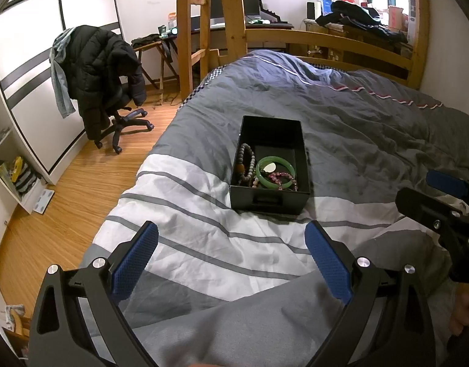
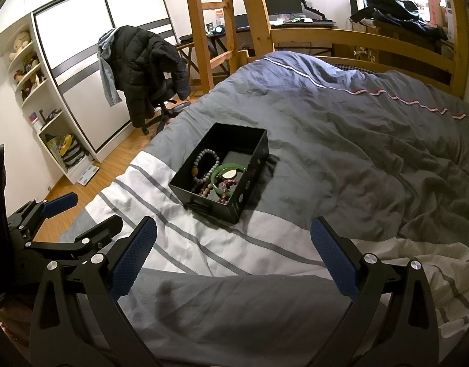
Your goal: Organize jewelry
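Note:
An open black box sits on the bed; it also shows in the right wrist view. Inside lie a green bangle, a grey bead bracelet, a dark red bead bracelet and other beads. My left gripper is open and empty, short of the box. My right gripper is open and empty, also short of the box. The right gripper shows at the right edge of the left wrist view; the left gripper shows at the left edge of the right wrist view.
The bed has a grey and white striped duvet. An office chair with a black jacket stands on the wood floor at the left. A wooden bed frame and ladder rise behind. A white wardrobe with shelves is at the left.

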`<state>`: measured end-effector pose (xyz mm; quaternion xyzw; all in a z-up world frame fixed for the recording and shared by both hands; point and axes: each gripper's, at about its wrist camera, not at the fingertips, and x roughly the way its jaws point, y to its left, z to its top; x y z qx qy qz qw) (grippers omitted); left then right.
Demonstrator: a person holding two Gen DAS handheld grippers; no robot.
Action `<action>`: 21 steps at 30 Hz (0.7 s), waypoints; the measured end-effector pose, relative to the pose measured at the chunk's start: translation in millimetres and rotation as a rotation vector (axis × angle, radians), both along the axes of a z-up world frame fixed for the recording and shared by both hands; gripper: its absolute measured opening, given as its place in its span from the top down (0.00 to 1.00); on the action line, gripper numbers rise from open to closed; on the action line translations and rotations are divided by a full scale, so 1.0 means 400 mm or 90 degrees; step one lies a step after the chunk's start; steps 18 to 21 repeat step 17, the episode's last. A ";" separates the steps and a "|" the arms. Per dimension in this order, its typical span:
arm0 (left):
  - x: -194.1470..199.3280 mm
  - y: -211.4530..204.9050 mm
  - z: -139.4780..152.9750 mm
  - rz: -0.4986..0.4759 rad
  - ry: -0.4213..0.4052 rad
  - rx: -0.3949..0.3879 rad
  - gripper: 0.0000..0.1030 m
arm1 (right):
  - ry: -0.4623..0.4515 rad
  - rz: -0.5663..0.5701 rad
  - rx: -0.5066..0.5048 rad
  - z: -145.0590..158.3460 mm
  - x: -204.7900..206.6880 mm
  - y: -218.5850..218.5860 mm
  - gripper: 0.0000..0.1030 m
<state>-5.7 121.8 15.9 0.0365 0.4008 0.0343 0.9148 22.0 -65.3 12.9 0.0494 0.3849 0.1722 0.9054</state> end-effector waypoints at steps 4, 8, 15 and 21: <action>-0.001 0.001 0.003 0.004 -0.003 0.001 0.08 | 0.001 -0.002 0.001 -0.003 -0.002 0.003 0.04; -0.002 0.000 0.002 0.001 -0.003 0.001 0.08 | 0.002 -0.001 0.002 -0.002 -0.001 0.001 0.04; -0.002 -0.002 0.003 0.000 -0.002 0.002 0.08 | 0.003 -0.002 0.002 -0.004 -0.005 0.004 0.04; -0.003 -0.003 0.003 0.001 -0.001 0.001 0.08 | 0.003 -0.001 0.002 -0.004 -0.005 0.004 0.04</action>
